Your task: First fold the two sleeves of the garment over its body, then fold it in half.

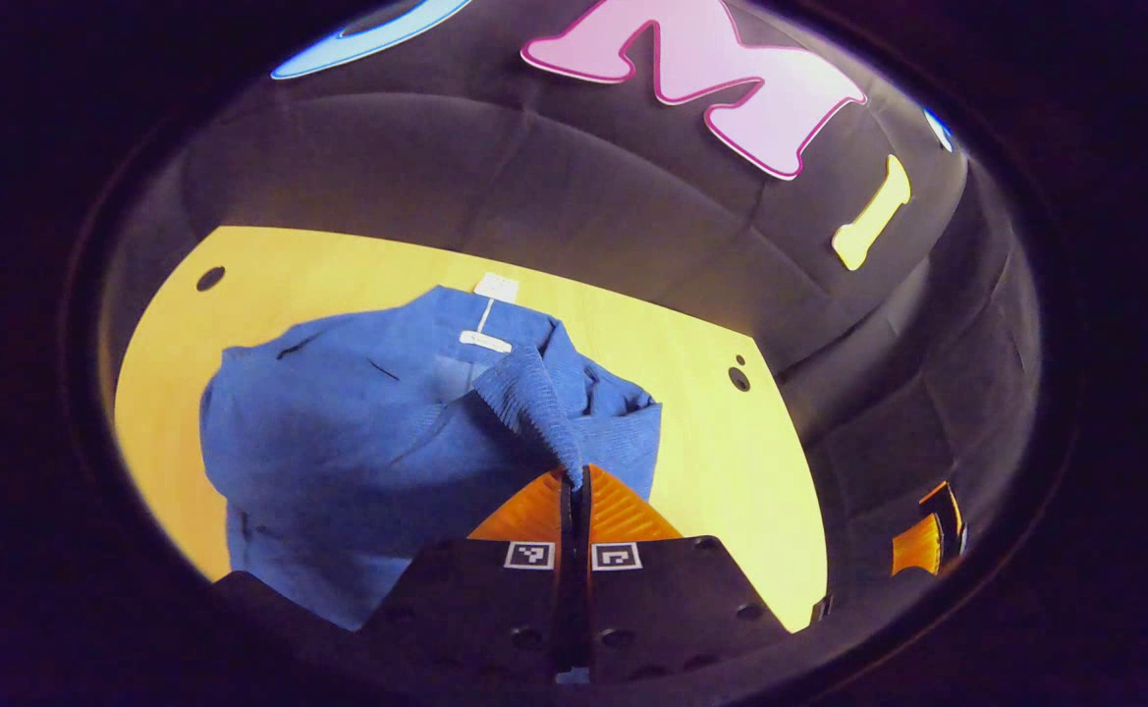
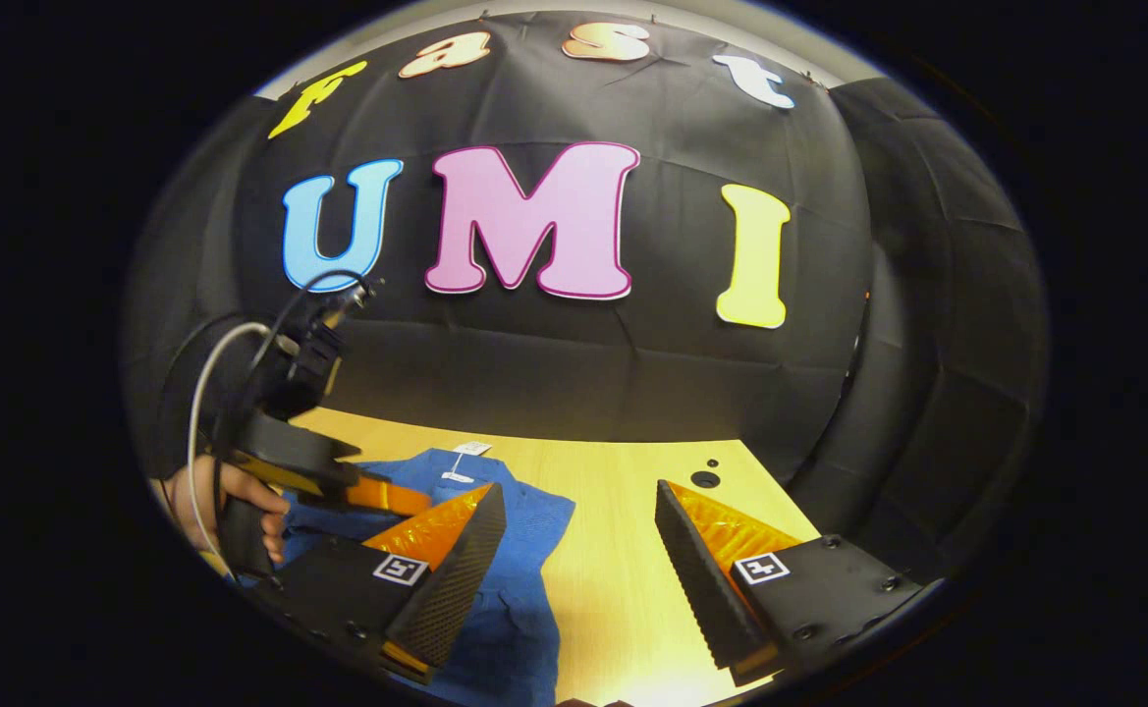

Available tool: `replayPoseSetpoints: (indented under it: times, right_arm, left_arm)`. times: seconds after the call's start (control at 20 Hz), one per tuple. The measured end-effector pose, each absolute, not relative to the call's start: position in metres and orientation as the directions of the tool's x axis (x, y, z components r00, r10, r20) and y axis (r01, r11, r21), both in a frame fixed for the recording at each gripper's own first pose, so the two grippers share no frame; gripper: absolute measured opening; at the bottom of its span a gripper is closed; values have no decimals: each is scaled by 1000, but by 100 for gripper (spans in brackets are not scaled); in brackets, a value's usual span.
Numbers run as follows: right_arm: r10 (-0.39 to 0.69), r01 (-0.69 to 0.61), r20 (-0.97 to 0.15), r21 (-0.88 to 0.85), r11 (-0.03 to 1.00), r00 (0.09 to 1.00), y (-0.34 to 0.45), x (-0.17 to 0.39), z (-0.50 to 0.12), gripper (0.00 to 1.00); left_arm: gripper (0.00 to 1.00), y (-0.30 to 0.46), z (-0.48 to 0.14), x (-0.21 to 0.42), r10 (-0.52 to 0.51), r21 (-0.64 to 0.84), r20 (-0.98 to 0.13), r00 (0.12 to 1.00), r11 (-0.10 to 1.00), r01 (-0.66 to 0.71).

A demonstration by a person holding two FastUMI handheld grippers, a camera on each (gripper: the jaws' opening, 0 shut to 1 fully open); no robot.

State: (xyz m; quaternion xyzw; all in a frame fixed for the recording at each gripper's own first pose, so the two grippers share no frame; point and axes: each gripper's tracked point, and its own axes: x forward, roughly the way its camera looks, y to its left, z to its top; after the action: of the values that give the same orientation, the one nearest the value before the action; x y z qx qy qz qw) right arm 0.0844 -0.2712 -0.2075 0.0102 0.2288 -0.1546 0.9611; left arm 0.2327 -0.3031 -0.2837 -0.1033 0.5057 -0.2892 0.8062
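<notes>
Jaws of left gripper (image 1: 574, 481) pinch sleeve (image 1: 534, 398).

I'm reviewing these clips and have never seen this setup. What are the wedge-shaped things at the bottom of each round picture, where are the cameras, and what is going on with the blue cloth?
No robot here: a person holds a two-finger gripper in each hand, and a fisheye camera rides on each, looking along its fingers.

In the left gripper view, the left gripper has its fingers pressed together on the ribbed cuff of a sleeve, lifted over the blue garment, which lies on the yellow table.

In the right gripper view, the right gripper is open and holds nothing, above the table's bare part. At the left you see the other gripper and the hand that holds it.
</notes>
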Motion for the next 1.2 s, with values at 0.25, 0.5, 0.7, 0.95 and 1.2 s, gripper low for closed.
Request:
replayPoseSetpoints:
  times: [0.25, 0.5, 0.7, 0.95, 1.2]
  right_arm:
    - [-353, 383, -464, -33, 923, 812, -299, 63, -214, 97]
    - [-377, 403, -483, -53, 914, 791, -295, 39, -213, 97]
    - [-381, 399, -472, -67, 915, 795, -264, 8, -191, 97]
    - [-368, 369, -489, -98, 924, 791, -205, -39, -176, 97]
    - [-296, 424, -723, -5, 906, 624, -145, -126, -228, 98]
  left_arm:
    - [24, -338, -310, 213, -593, -481, -768, 242, 784, 392]
    - [84, -307, -300, 205, -628, -536, -720, 296, 774, 338]
    - [81, -231, -196, 199, -638, -445, -452, 623, 767, 462]
    - [82, -124, -125, 149, -613, -394, -259, 747, 773, 497]
    - [83, 1, -187, 77, -522, -315, -464, 716, 852, 418]
